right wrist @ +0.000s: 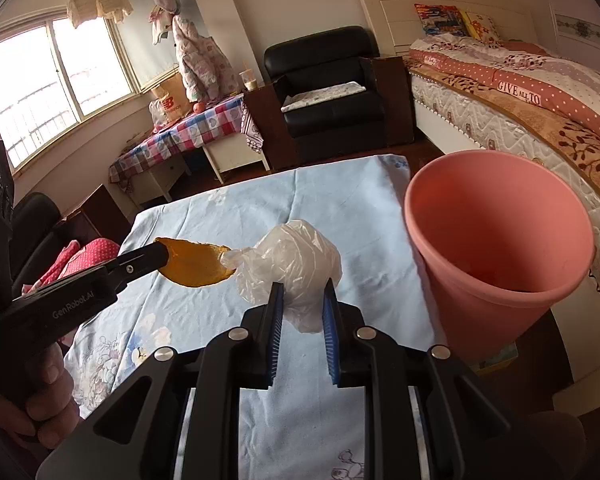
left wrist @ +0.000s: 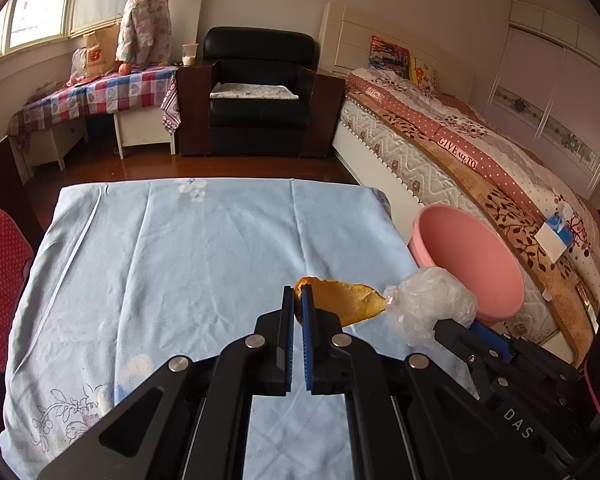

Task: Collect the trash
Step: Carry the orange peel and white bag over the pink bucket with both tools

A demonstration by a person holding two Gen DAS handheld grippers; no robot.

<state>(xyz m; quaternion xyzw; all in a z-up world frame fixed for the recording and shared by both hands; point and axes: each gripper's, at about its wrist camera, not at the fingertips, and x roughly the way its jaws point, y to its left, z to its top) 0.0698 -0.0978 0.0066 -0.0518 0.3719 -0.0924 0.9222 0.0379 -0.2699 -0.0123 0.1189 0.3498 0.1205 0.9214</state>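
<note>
Peel (left wrist: 348,300) pinched by left tongs (left wrist: 299,300), bag (right wrist: 296,264) by right (right wrist: 302,300)

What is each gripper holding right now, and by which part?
Left gripper pinches the orange fruit peel by one end. Right gripper clamps the crumpled clear plastic bag across its lower bulk.

Both cameras ride close behind their own gripper, tilted down across the table (left wrist: 180,248) toward the far armchair (left wrist: 260,92). The left wrist view faces straight ahead; the right wrist view sits nearer the pink bin (right wrist: 496,248) — both share table, bin and bed (left wrist: 480,152).
</note>
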